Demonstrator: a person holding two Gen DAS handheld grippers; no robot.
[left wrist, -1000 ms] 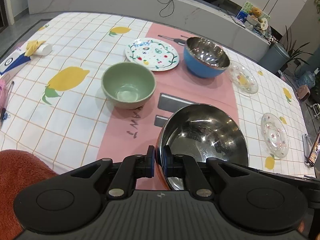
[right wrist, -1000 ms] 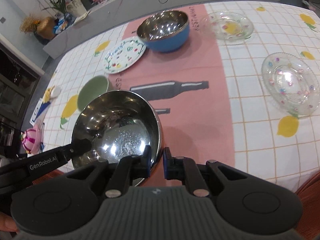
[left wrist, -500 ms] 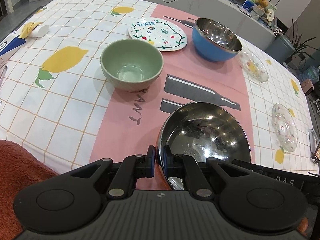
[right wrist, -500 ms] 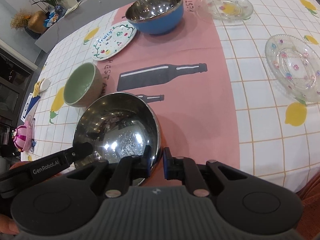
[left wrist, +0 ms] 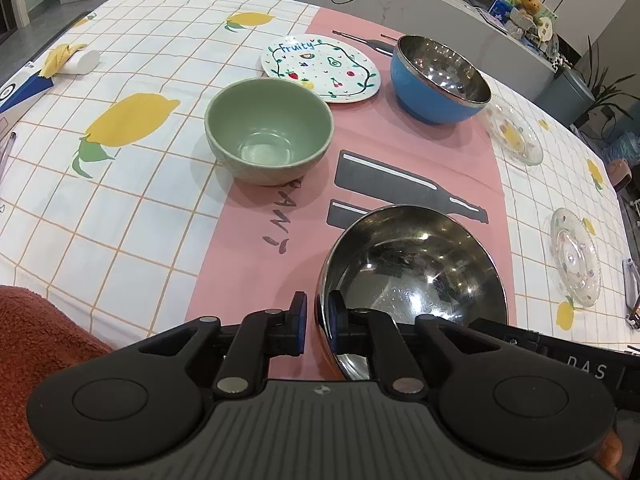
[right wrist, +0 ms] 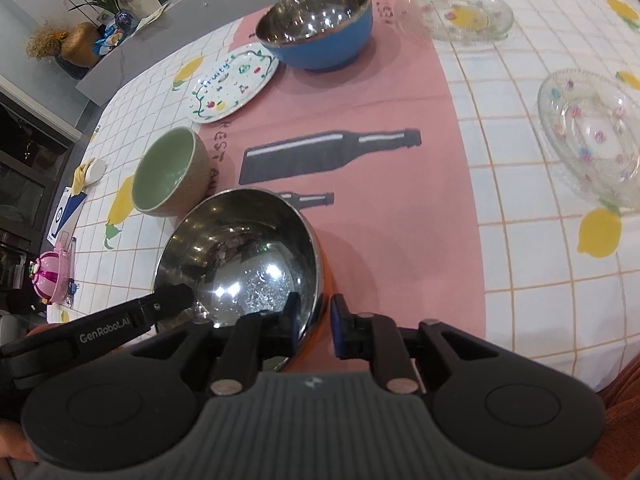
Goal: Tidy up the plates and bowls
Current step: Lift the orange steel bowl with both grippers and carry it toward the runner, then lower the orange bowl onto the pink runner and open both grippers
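Tablecloth [left wrist: 132, 208], white grid with yellow lemons and a central pink band printed with dark bottle silhouettes, covers the whole table. Steel bowl [left wrist: 412, 276], orange outside, sits nearest the viewer on the pink band, its near rim straddled by both tools. Left gripper [left wrist: 318, 322]: fingers pressed onto the bowl's near-left rim, 1 pad outside, 1 inside. Right gripper [right wrist: 314, 322]: fingers astride the near-right rim with a small gap showing at the outer pad; whether it grips the wall cannot be told. Blue bowl [left wrist: 438, 80], steel-lined, stands at the far end of the pink band. Green bowl [left wrist: 269, 136] stands upright beyond and left of the steel bowl, well apart from it. White plate [left wrist: 320, 69], lettered "Fruity" with fruit drawings, lies between the green and blue bowls, just behind them. 2 glass plates: one [right wrist: 590, 132] to the right, the other [right wrist: 460, 12] beside the blue bowl. Readable writing: "GenRobot.AI" on the left tool's arm in the right wrist view, "DAS" on the right tool in the left wrist view.
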